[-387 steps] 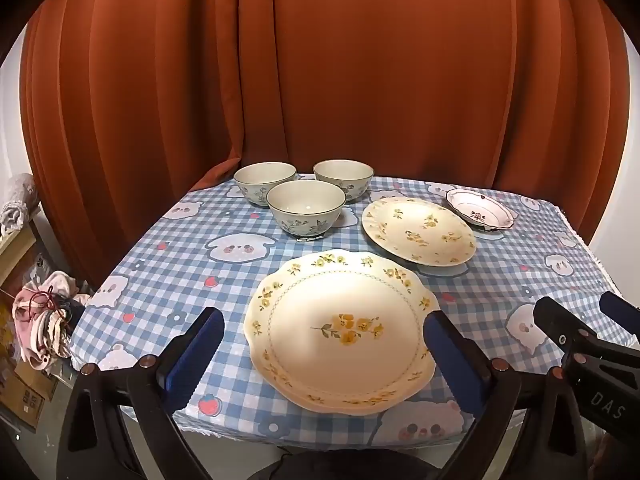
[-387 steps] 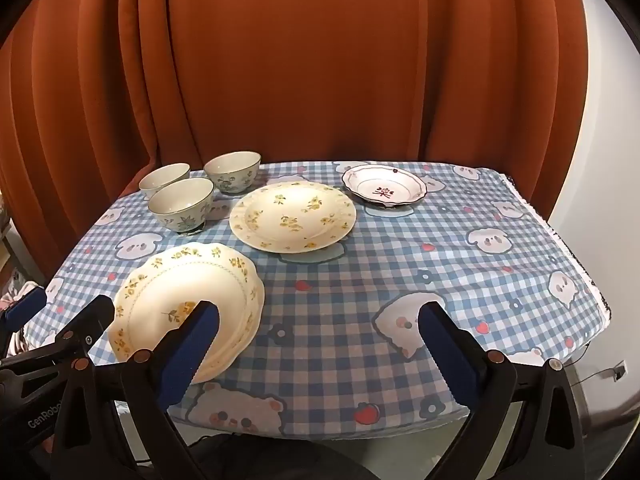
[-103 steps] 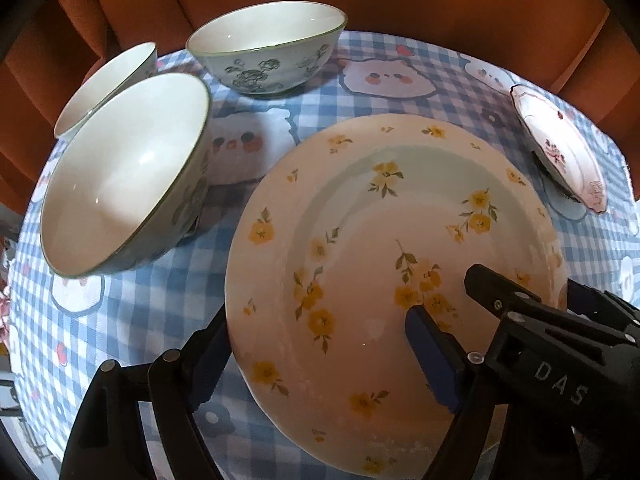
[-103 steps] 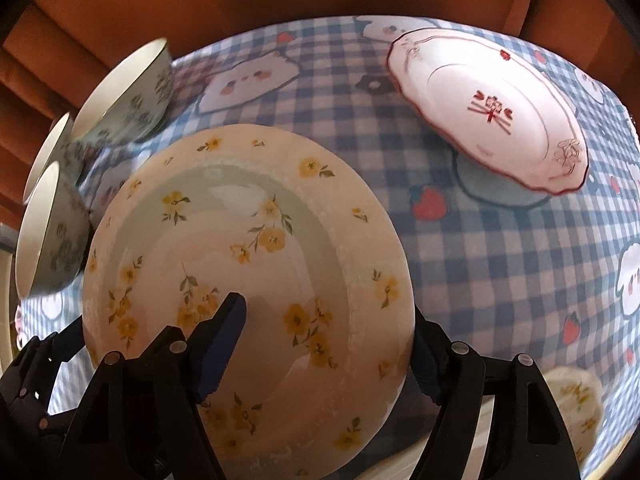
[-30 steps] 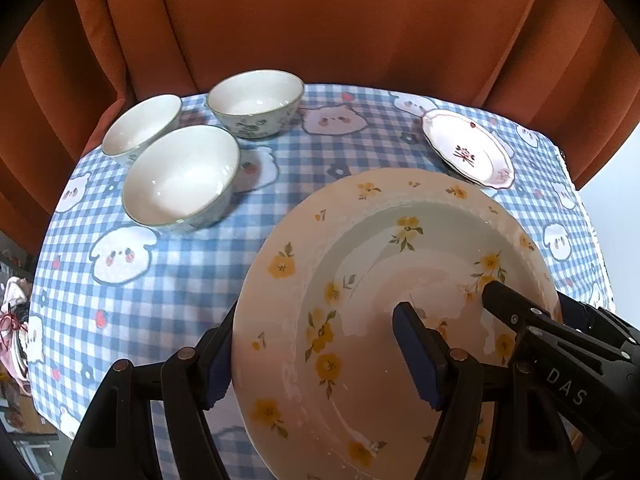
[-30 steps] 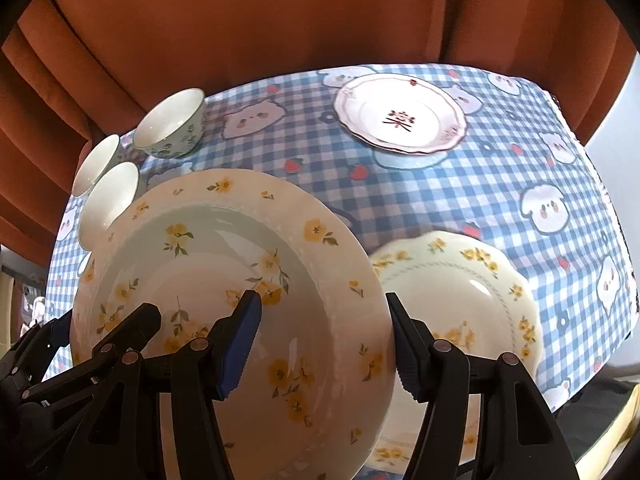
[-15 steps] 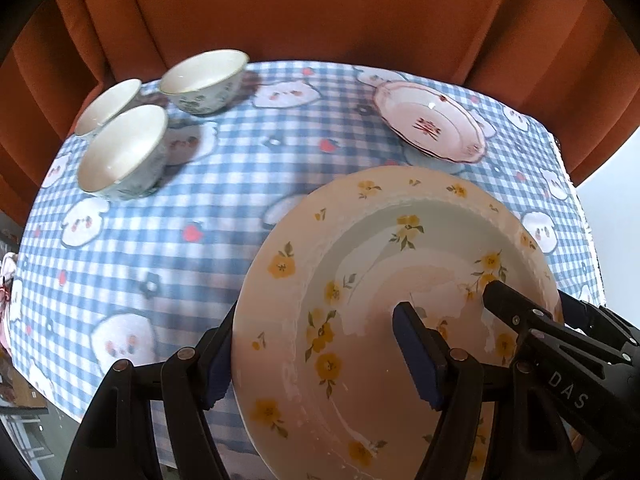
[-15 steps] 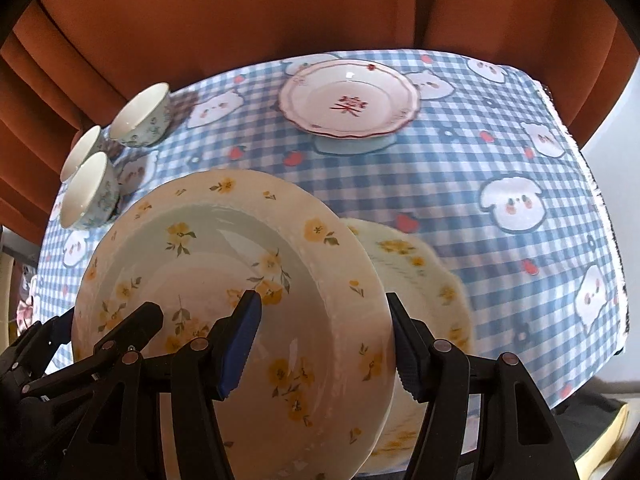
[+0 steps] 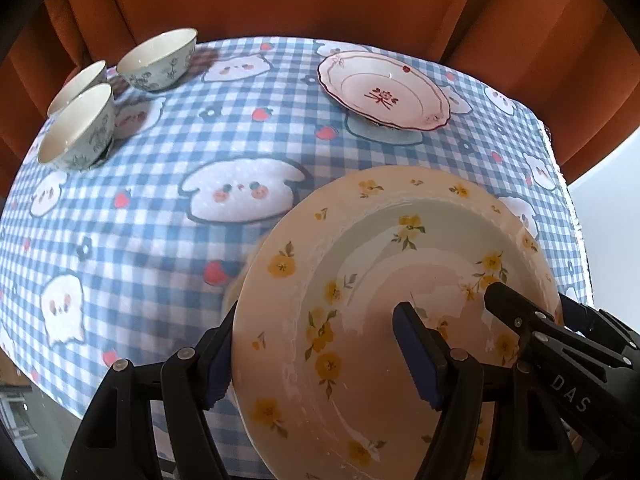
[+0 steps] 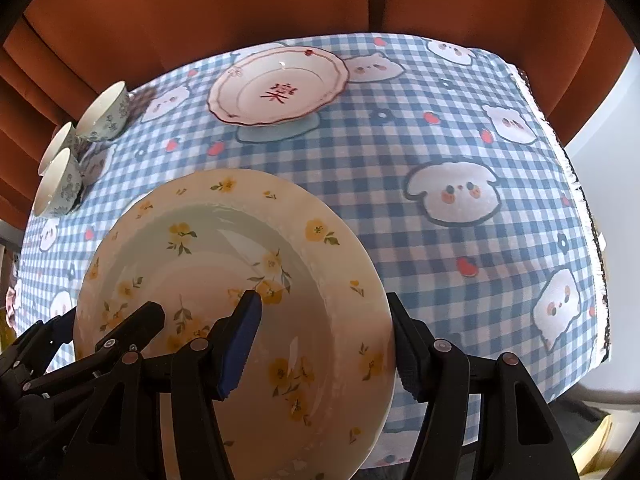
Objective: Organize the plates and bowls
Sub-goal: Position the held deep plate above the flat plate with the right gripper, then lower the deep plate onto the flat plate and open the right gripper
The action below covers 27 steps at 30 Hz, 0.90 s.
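Yellow-flowered plate (image 9: pixel 360 280) in both claws, empty

Bare cloth (image 9: pixel 168 168) between bowls (image 9: pixel 76 128), red-trimmed plate (image 9: pixel 384 92)

Cream plate (image 9: pixel 360 264) with yellow flowers; blue-white checked tablecloth (image 9: pixel 160 184); 3 green-patterned bowls (image 9: pixel 158 60)

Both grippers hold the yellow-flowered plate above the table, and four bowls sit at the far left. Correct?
Not quite: there are three bowls, not four, as the left wrist view shows. Both the left gripper and right gripper do hold the plate.
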Motion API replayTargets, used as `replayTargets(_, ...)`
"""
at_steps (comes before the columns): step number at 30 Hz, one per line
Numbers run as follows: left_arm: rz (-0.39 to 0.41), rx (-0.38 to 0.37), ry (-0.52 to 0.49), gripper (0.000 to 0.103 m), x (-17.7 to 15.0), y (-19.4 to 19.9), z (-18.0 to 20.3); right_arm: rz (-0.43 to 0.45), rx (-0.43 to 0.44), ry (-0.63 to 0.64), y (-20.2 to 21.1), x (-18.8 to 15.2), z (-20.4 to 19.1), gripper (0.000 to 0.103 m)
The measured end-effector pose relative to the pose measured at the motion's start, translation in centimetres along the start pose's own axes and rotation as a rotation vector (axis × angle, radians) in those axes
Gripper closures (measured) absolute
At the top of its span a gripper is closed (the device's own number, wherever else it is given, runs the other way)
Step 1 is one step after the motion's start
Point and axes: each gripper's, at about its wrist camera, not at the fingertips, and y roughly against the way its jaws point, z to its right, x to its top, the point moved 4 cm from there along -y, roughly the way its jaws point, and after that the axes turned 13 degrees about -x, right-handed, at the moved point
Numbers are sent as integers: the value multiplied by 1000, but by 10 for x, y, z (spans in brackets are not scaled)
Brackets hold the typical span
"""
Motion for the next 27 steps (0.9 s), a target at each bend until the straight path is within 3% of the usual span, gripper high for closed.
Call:
replayTargets(13, -20, -1, 133, 28, -20, -29, -4, 0, 12, 107, -16, -2, 4, 37)
replayTargets(27, -15, 15, 177, 27, -26, -44, -7, -31, 21, 155, -35, 1, 2, 37)
